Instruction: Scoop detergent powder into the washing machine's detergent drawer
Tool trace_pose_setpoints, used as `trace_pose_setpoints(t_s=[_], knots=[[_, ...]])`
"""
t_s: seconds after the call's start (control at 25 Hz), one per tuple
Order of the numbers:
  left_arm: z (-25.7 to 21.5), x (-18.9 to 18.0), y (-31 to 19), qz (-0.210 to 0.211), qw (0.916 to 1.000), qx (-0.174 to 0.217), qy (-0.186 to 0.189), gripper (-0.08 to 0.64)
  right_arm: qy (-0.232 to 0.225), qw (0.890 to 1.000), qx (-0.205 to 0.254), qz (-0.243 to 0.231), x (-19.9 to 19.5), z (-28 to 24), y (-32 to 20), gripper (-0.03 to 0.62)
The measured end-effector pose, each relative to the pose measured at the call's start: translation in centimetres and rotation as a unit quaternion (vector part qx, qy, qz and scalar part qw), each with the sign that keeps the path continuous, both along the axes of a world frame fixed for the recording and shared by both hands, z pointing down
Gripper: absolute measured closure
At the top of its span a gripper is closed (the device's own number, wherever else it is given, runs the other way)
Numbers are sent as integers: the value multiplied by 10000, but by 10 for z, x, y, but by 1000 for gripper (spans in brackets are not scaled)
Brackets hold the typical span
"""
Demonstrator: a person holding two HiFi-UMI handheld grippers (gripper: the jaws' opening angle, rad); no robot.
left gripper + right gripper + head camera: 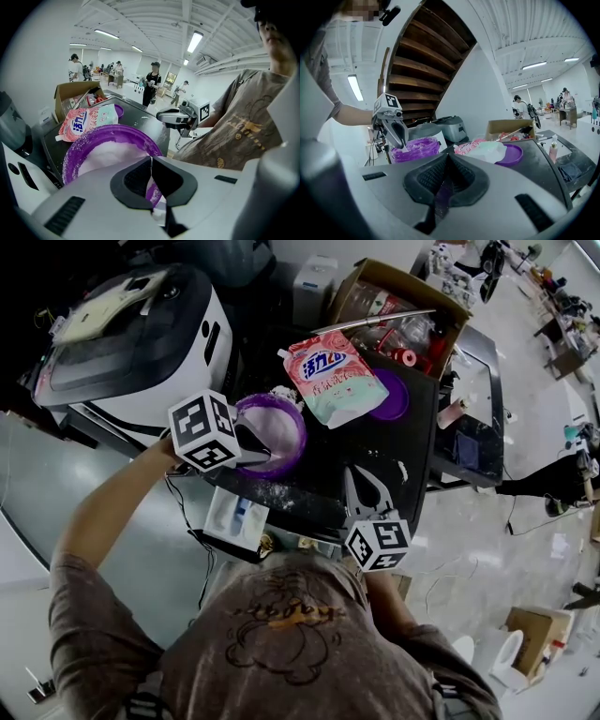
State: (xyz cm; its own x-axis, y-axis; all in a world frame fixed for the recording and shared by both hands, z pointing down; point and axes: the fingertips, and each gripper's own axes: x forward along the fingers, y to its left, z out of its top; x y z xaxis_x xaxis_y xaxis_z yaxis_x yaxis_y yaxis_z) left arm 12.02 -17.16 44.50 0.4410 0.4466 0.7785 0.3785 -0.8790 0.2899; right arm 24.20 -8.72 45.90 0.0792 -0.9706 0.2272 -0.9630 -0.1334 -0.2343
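Just now the left gripper point(255, 451) hangs over the purple bowl point(272, 399), its jaws closed on a small white scoop point(407, 146). In its own view only a thin white edge of that scoop shows between the pads point(140, 178). The bowl stands on the black tabletop point(375, 446) and is heaped with white detergent powder point(278, 432). Loose grains dust the bowl's rim and lie scattered on the tabletop at its 6 o'clock.

The right gripper point(364, 482) is at the bowl's 4 o'clock, well apart from it and near the tabletop's front edge. Its jaws are together. A speckled purple sliver shows low in the slit between them, and I cannot tell what it is.

A pink detergent bag point(333, 376) lies flat at the bowl's 1 o'clock, partly over a purple lid point(394, 397). An open cardboard box point(412, 287) sits at the bag's 12 o'clock. The washing machine point(131, 334), white with a dark top, fills the 10 o'clock side. A white drawer point(234, 515) with a blue part shows past the tabletop's edge at the bowl's 7 o'clock.
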Motion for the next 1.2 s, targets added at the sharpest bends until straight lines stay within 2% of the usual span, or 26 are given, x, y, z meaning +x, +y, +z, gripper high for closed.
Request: trace_pose_setpoints(t_s=[0.32,0.6,0.72,1.0,1.2], knots=[[-11,-6,-3,-472,9976,-491,92,537,-3,9999,16,-100,-5,-1,-5,591],[-20,-11,-12,-1177,9863,-1116,302,537,-24,9998,47,-177,-8,-3,-11,591],[-22,-13,-17,-1477,9783,-1388,429,537,-16,9997,62,-217,-10,-4,-15,591],[-34,-16,-32,-2165,9538,-1901,847,537,15,9995,84,-317,-15,-7,-20,591],[-39,-20,-43,-2637,9311,-2258,1124,537,17,9992,77,-395,-20,-7,-24,591]])
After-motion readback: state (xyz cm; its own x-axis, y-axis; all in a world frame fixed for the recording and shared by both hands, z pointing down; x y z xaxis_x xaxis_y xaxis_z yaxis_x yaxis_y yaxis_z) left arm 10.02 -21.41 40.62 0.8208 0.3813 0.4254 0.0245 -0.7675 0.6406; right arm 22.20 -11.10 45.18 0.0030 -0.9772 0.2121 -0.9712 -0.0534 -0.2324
